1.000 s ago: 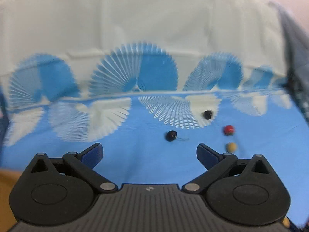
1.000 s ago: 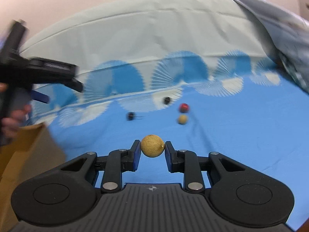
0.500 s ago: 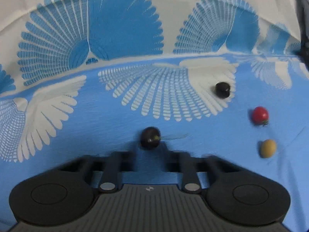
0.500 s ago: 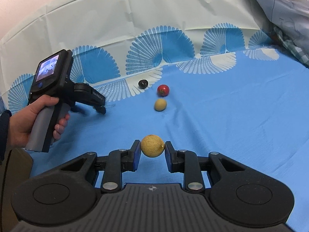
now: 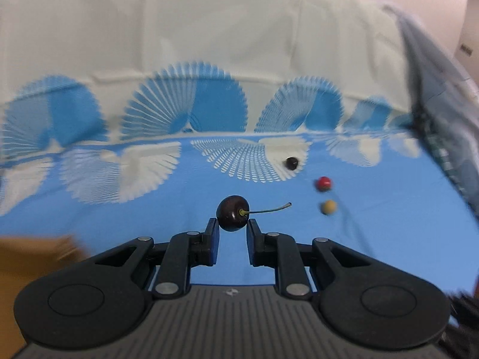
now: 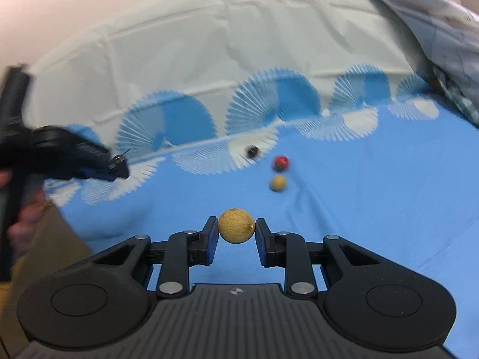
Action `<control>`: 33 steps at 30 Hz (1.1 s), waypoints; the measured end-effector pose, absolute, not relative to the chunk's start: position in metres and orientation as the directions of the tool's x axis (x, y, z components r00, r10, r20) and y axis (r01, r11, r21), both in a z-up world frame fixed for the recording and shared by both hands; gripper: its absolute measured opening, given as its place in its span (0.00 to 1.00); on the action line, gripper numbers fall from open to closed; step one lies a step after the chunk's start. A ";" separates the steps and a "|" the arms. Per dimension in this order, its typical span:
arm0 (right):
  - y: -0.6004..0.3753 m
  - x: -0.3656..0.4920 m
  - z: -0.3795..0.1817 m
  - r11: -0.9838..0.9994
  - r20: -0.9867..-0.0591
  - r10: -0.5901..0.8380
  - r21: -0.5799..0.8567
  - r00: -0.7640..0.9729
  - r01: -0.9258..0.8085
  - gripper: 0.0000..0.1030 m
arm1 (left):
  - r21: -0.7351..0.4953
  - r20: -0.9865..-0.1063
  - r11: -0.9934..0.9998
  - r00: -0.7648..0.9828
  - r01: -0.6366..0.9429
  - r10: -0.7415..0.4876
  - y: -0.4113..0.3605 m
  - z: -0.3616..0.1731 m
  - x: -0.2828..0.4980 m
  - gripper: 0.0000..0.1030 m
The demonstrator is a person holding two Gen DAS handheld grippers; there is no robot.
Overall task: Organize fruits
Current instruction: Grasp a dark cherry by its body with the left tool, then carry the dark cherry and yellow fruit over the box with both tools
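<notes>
My left gripper [image 5: 232, 229] is shut on a dark cherry [image 5: 232, 213] with a long green stem and holds it above the blue cloth [image 5: 119, 218]. It also shows at the left of the right wrist view [image 6: 118, 166], cherry at its tip. My right gripper [image 6: 236, 233] is shut on a round tan fruit [image 6: 236, 225], lifted over the cloth. On the cloth lie a second dark cherry [image 5: 291, 163] [image 6: 252, 151], a red fruit [image 5: 323, 183] [image 6: 280, 163] and a small tan fruit [image 5: 328, 207] [image 6: 278, 183].
A brown cardboard box edge sits low at the left in the left wrist view [image 5: 33, 251] and in the right wrist view [image 6: 51, 239]. Bunched grey patterned fabric [image 6: 434, 36] lies at the far right. The white part of the cloth [image 5: 209, 30] rises behind.
My left gripper went down to the near cherry, shut on it and lifted it off the cloth, moving back left. My right gripper kept holding the tan fruit.
</notes>
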State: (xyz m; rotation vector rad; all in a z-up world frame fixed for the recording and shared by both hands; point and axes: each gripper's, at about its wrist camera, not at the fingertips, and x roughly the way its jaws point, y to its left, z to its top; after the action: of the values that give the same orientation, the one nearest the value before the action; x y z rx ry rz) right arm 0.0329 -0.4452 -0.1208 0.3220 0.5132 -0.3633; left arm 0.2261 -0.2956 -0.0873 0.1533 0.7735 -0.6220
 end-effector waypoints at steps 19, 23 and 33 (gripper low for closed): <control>-0.231 0.037 -0.066 0.965 -0.525 0.222 0.240 0.822 -0.107 0.27 | 0.085 -0.759 0.965 0.644 0.249 -0.099 -0.002 -0.035 0.122 0.21; -0.208 0.052 -0.076 0.969 -0.572 0.232 0.210 0.787 -0.133 0.27 | 0.076 -0.773 0.967 0.627 0.242 -0.096 0.014 -0.050 0.125 0.21; -0.143 0.073 -0.092 0.970 -0.709 0.195 0.040 0.677 -0.238 0.27 | 0.048 -0.761 0.981 0.643 0.185 -0.084 0.016 -0.083 0.118 0.21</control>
State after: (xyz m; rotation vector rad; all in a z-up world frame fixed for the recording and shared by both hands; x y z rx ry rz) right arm 0.0729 -0.1427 -0.0923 -0.0574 0.7900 0.2435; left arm 0.1179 0.0165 -0.0829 0.1259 0.8592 -0.1538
